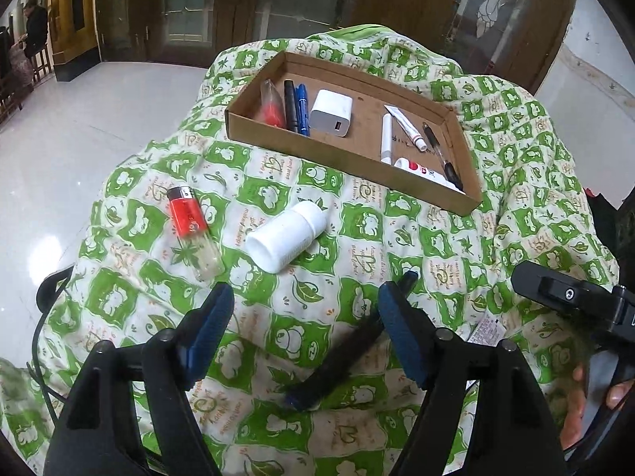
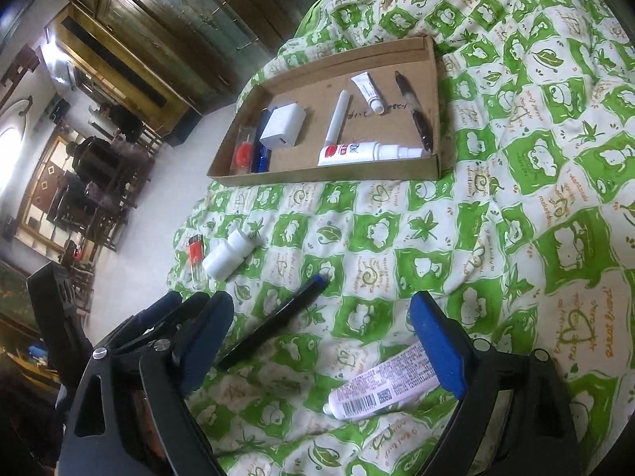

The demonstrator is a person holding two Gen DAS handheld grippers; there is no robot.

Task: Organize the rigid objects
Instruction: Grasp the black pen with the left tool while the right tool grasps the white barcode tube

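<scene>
A shallow cardboard tray lies on the green-and-white quilt and holds markers, a white charger, tubes and pens. On the quilt lie a red lighter, a white pill bottle, a dark marker and a pink-white tube. My left gripper is open and empty, above the dark marker. My right gripper is open and empty, with the tube by its right finger and the marker near its left finger.
The quilt covers a raised, uneven surface that drops to a glossy white floor on the left. Wooden cabinets and doors stand behind. My right gripper's body shows at the left wrist view's right edge.
</scene>
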